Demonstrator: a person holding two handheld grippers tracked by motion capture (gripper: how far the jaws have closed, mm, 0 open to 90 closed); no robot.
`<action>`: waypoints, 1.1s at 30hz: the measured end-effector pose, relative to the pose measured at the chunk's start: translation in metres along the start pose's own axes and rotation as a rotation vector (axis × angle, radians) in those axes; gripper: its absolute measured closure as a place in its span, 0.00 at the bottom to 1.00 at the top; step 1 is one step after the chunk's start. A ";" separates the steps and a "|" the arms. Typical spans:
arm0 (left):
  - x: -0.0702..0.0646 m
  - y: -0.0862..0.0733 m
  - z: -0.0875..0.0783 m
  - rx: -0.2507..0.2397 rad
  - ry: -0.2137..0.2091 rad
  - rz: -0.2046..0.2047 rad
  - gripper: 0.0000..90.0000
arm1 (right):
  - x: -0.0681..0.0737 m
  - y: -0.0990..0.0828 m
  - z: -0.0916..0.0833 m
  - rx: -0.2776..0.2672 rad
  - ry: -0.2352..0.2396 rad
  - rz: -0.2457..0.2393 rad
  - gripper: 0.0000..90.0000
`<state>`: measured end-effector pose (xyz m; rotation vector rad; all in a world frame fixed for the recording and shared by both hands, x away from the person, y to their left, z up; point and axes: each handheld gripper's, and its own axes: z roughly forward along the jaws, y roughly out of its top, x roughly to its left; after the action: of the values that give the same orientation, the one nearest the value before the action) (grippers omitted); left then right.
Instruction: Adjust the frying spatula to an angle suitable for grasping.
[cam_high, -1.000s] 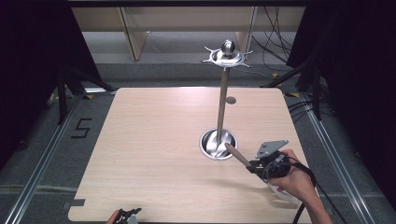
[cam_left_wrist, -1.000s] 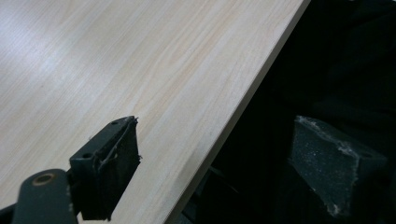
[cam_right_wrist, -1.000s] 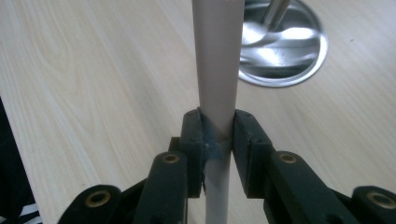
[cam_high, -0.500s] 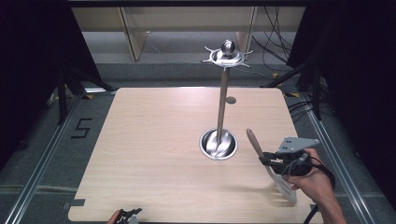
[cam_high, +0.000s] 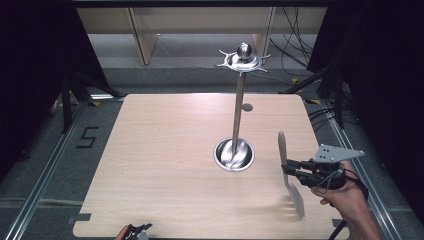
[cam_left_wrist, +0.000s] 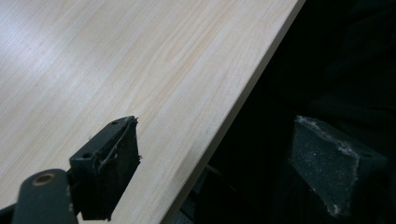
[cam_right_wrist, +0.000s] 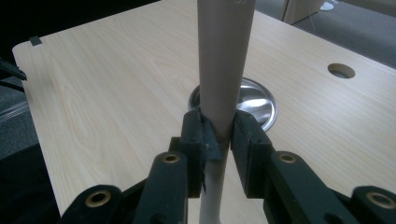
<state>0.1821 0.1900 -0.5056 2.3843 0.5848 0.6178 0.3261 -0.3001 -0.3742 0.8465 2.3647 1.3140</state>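
Observation:
My right gripper (cam_high: 288, 168) (cam_right_wrist: 218, 134) is shut on a spatula (cam_high: 282, 145) near the table's right edge, held above the wood. Its pale wooden handle (cam_right_wrist: 224, 56) rises between the pads, and the slotted metal blade (cam_high: 296, 196) hangs toward the front. A metal utensil stand has its round base (cam_high: 234, 154) (cam_right_wrist: 260, 100) left of the spatula, a thin pole (cam_high: 238, 110) and a hooked top ring (cam_high: 243, 59). My left gripper (cam_high: 136, 232) (cam_left_wrist: 219, 168) sits at the table's front edge, jaws wide open with nothing between them.
The light wooden table (cam_high: 165, 150) (cam_left_wrist: 93, 60) has a small round hole (cam_high: 247, 107) (cam_right_wrist: 341, 70) behind the stand. Metal rails run along the floor on both sides. Shelving and cables lie beyond the far edge.
My right gripper has carried the spatula away from the stand's base, to the right and upward, and the handle now points more upright. The left gripper has stayed put.

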 end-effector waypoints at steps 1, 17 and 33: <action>0.000 0.000 0.000 0.000 0.000 0.000 0.17 | 0.002 0.000 -0.001 0.002 0.005 0.020 0.84; 0.000 0.000 0.000 0.007 -0.015 0.006 0.17 | 0.000 0.011 -0.009 -0.115 -0.011 0.032 0.84; 0.000 0.000 0.000 0.006 -0.014 0.004 0.17 | -0.008 0.045 -0.003 -0.163 -0.050 0.043 0.84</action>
<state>0.1822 0.1898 -0.5055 2.3936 0.5768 0.6010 0.3461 -0.2887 -0.3348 0.8747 2.1784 1.4620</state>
